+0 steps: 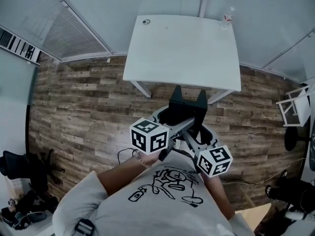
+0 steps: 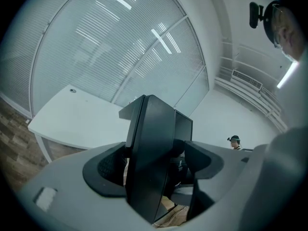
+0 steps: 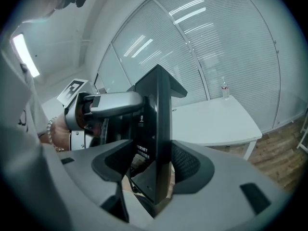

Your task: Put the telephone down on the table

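No word or number can be read; the telephone (image 3: 153, 129) bears a few lines of small white print on its dark side, too fine to make out. The left marker cube (image 1: 150, 135) and right marker cube (image 1: 215, 160) carry only black-and-white square patterns; the shirt (image 1: 167, 191) shows a line drawing without legible letters.

A white rectangular table (image 1: 182, 53) is carried on white legs over a wood-plank floor (image 1: 83, 97); a small dark round item (image 1: 145, 21) is seen at the far left corner of the top; a small clear bottle (image 1: 227, 16) is stood upright at the far right corner; the two are well apart.
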`<move>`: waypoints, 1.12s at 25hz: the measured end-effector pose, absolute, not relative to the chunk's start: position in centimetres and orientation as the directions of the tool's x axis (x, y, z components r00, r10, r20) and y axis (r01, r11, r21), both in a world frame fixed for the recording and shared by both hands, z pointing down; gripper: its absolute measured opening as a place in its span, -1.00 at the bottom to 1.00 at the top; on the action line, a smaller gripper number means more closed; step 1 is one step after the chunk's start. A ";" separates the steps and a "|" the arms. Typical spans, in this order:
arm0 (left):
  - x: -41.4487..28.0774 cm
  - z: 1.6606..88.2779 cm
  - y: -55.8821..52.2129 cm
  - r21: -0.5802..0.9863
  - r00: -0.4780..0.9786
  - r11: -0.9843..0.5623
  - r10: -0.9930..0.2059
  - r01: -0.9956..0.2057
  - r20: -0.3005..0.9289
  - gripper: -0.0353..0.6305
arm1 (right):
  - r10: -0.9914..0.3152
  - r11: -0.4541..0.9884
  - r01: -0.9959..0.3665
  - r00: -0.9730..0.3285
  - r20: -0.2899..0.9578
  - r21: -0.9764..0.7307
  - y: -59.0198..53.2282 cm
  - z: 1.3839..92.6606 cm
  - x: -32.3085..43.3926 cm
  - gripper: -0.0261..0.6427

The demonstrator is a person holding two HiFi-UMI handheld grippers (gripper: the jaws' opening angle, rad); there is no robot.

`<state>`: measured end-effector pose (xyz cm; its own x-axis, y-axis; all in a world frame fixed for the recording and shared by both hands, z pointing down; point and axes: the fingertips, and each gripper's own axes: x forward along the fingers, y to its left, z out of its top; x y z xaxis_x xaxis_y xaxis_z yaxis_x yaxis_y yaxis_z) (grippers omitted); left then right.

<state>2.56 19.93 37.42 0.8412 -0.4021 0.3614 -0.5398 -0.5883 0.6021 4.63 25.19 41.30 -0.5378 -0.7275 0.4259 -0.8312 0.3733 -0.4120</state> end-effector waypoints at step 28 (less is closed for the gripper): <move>1.8 38.4 -5.6 0.637 0.860 -0.579 -0.360 -0.510 0.362 0.22 | -0.721 0.331 -0.848 -0.510 0.469 -0.415 -0.2 41.9 3.7 -0.22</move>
